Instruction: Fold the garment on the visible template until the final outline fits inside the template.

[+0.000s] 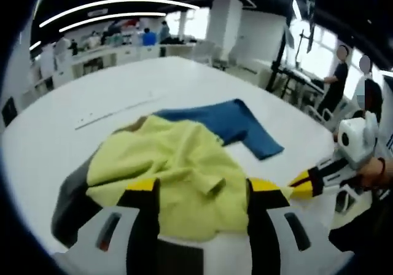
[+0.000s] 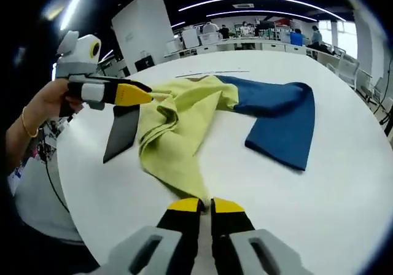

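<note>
The yellow-and-blue garment [image 2: 202, 118] lies crumpled mid-desk [image 2: 344, 183] over a dark grey template [image 2: 123, 134]. The right gripper [image 2: 206, 205], jaws together, pinches its near yellow corner. The left gripper [image 1: 202, 192], jaws apart, hovers above the yellow part. Next, I judge: spreading it flat.

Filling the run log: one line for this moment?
garment crumpled on table | left gripper open over it | right gripper shut on its yellow corner | fold not done
</note>
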Demonstrator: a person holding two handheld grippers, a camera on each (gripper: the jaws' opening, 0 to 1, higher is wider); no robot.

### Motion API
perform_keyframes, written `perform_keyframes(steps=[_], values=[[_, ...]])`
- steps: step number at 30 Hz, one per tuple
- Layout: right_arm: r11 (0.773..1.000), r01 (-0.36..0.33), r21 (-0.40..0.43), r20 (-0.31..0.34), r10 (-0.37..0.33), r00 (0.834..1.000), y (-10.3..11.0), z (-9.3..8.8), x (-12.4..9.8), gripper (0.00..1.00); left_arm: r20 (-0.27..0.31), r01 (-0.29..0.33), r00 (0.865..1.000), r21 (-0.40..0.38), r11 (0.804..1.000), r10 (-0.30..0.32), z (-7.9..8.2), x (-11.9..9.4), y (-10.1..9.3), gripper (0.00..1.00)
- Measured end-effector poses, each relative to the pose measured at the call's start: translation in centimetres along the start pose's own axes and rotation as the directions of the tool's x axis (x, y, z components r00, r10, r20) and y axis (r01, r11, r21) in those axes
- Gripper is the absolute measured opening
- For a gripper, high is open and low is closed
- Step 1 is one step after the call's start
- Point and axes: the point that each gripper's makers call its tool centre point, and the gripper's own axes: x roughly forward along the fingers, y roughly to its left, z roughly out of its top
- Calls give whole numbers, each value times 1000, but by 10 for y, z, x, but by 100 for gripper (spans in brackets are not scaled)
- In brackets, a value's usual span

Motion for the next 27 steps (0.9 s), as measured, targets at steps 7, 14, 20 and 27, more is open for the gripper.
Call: perform_keyframes(steps=[7, 14, 20, 27], values=[[1000, -8, -4, 2, 8, 1000, 1, 0, 0, 4, -42, -100, 994, -56, 993, 98, -31, -16, 20, 53], [1000, -13, -15, 1, 13, 1000, 3, 0, 1, 5, -117, -110, 988, -117, 987, 96, -70, -11, 18, 45], [1000, -11, -16, 0, 11, 1000, 5, -1, 0, 5, -169, -162, 975, -78, 984, 147, -88, -7, 22, 40], [1000, -3, -8, 2, 3, 1000, 4, -1, 0, 5, -150, -231, 965, -105, 967, 214, -88, -12, 32, 22]])
